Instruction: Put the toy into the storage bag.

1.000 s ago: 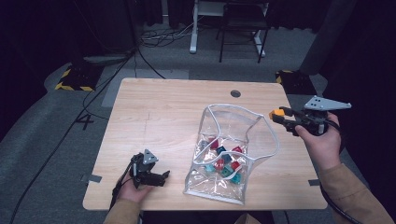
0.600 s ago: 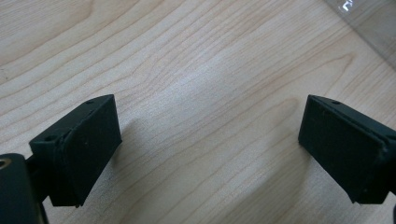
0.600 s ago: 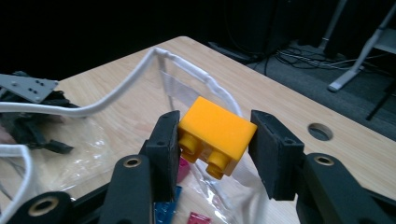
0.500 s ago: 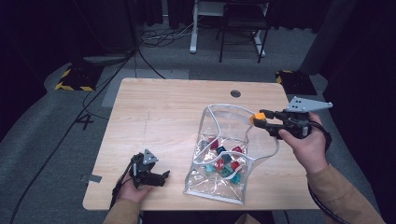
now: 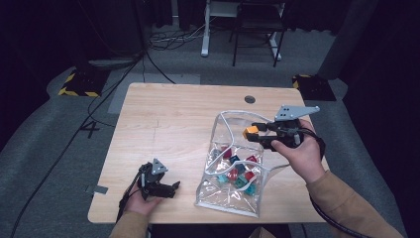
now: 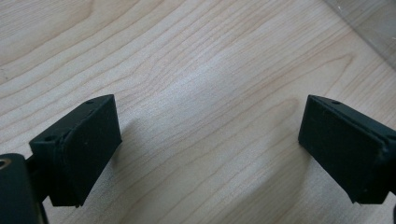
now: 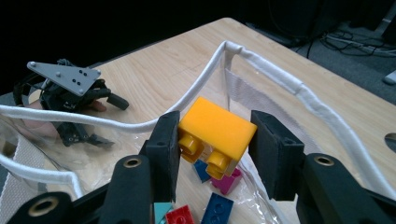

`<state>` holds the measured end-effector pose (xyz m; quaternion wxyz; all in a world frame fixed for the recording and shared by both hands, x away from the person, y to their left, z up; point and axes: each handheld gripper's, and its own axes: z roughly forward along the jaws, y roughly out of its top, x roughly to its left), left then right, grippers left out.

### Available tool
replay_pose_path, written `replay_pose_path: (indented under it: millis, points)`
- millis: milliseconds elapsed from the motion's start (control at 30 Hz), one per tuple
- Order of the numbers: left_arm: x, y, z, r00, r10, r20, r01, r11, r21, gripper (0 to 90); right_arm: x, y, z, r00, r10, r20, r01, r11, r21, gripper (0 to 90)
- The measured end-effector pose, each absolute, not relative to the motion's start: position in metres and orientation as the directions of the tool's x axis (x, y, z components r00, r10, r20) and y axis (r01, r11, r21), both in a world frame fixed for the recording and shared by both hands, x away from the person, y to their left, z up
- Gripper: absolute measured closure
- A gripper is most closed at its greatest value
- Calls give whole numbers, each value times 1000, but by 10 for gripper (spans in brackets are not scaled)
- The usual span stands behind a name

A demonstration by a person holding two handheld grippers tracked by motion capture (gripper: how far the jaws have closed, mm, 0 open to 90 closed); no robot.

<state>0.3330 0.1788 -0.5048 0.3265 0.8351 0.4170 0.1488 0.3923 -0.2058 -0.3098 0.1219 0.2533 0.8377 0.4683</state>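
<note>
A pale wooden table [image 5: 173,124] stands on grey floor in a dark room, with cables and a chair at the top of the high view. Right of centre on the table lies a clear plastic bag [image 5: 237,171] edged with white cord, its mouth standing open; red, teal and blue bricks sit inside. Over that mouth, the right gripper [image 7: 215,140] has its jaws closed on a yellow brick [image 7: 214,130], a chunky block whose round studs point downward. In the lower left of the high view the left gripper [image 5: 168,187] rests on the table, jaws spread wide with nothing between them.
</note>
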Motion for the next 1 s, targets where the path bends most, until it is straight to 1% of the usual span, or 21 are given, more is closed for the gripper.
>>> replay_pose_path:
  millis: [200,400,533,567,633,667,733,1000]
  points:
    - [333,179,-505,608,794,-24,599,-439,669,58,393,-198,-314,-841,538,50,356,482,800,548]
    - [333,179,-505,608,794,-24,599,-439,669,58,396,-194,-322,-832,549,83,435,551,712,547]
    - [333,179,-505,608,794,-24,599,-439,669,58,397,-195,-326,-827,554,92,463,580,670,530]
    - [333,179,-505,608,794,-24,599,-439,669,58,397,-195,-327,-825,556,97,467,576,671,490]
    - [333,179,-505,608,794,-24,599,-439,669,58,396,-195,-328,-818,571,76,468,582,666,405]
    - [333,179,-505,608,794,-24,599,-439,669,58,396,-195,-329,-815,576,69,468,584,663,393]
    - [333,179,-505,608,793,-24,599,-439,669,58,395,-195,-329,-812,579,81,479,580,660,373]
    - [333,179,-505,608,794,-24,599,-439,669,58,395,-201,-328,-809,581,92,474,550,687,363]
